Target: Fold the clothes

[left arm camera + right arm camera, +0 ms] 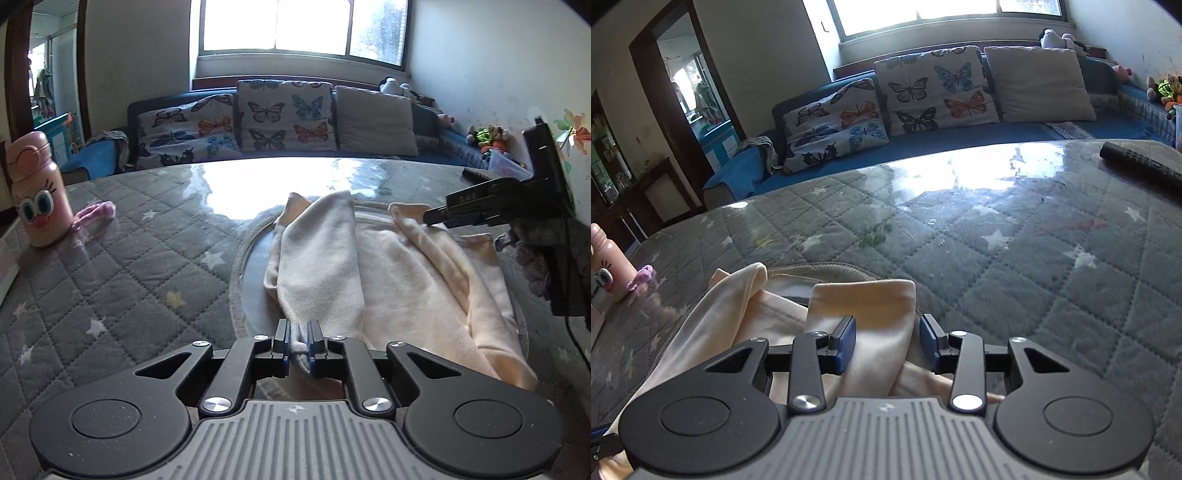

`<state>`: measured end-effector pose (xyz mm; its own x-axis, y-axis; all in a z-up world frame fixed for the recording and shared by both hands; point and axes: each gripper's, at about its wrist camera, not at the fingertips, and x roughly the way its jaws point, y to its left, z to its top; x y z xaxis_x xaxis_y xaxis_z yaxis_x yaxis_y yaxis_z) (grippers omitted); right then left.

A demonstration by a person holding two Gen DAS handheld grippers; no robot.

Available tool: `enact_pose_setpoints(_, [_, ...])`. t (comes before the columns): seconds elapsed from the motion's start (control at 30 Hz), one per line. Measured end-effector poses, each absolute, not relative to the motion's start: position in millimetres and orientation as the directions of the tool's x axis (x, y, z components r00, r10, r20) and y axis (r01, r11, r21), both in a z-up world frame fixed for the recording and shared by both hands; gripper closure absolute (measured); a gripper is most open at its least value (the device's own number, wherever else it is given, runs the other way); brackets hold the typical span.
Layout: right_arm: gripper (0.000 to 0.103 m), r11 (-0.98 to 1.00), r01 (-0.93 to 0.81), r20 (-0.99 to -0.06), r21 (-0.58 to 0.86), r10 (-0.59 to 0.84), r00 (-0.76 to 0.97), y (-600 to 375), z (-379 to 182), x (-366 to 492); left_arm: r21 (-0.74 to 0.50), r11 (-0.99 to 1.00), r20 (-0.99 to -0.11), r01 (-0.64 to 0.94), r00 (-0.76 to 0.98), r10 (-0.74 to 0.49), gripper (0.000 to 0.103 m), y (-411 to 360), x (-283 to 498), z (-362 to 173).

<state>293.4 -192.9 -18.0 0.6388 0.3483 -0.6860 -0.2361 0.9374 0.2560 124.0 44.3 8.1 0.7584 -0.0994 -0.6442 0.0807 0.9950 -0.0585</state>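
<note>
A cream garment [406, 273] lies spread on a round mat on the table. One sleeve [317, 258] is folded toward me, and my left gripper [298, 343] is shut on its near end, with cloth pinched between the blue pads. In the left wrist view my right gripper [430, 218] reaches in from the right over the garment's far edge, held by a gloved hand [532, 258]. The right wrist view shows that gripper [888, 341] open, its fingers straddling the other cream sleeve [864, 302] without closing on it.
The table [110, 280] has a grey quilted star cover under a glossy sheet. A pink cartoon bottle [37, 192] and a pink hair tie [96, 214] sit at the left. A black remote [1137, 166] lies far right. A blue sofa with butterfly pillows [280, 114] stands behind.
</note>
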Motion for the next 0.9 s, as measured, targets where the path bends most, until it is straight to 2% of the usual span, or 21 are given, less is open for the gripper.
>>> enact_pose_setpoints(0.07, [0.088,0.936,-0.239,-0.688,0.258,0.352,0.635,-191.4,-19.3,294.9,-0.055,0.995,-0.64,0.087,0.761,-0.102,0.087,43.0,127.1,10.6])
enact_pose_setpoints(0.1, [0.093,0.937,-0.238,-0.69,0.257,0.35,0.633,-191.0,-20.1,295.2,-0.053,0.995,-0.638,0.088,0.763,-0.102,0.081,42.3,128.9,11.7])
enact_pose_setpoints(0.13, [0.095,0.937,-0.236,-0.69,0.257,0.349,0.634,-191.8,-20.1,295.2,-0.053,0.995,-0.638,0.087,0.764,-0.101,0.071,41.7,130.9,12.5])
enact_pose_setpoints(0.2, [0.1,0.937,-0.233,-0.685,0.259,0.348,0.64,-194.5,-18.2,293.7,-0.059,0.995,-0.639,0.086,0.762,-0.104,0.06,41.0,135.4,13.3])
enact_pose_setpoints(0.33, [0.101,0.938,-0.242,-0.669,0.248,0.347,0.657,-201.0,-6.6,284.8,-0.062,0.994,-0.657,0.086,0.747,-0.105,0.058,38.8,147.1,8.6])
enact_pose_setpoints(0.4, [0.101,0.938,-0.249,-0.656,0.239,0.345,0.671,-206.2,2.6,277.4,-0.067,0.995,-0.671,0.078,0.734,-0.103,0.063,39.3,152.6,3.0])
enact_pose_setpoints(0.43, [0.101,0.939,-0.25,-0.65,0.235,0.344,0.678,-209.3,7.1,273.3,-0.074,0.994,-0.676,0.079,0.729,-0.108,0.078,39.9,154.1,0.7])
enact_pose_setpoints(0.53, [0.101,0.942,-0.247,-0.633,0.228,0.336,0.698,-221.9,18.5,260.6,-0.084,0.993,-0.672,0.081,0.731,-0.116,0.098,41.6,150.3,-0.3])
enact_pose_setpoints(0.9, [0.101,0.965,-0.186,-0.565,0.184,0.258,0.784,-296.6,59.0,191.2,-0.042,0.999,-0.59,-0.005,0.807,-0.021,0.101,53.4,101.1,30.2])
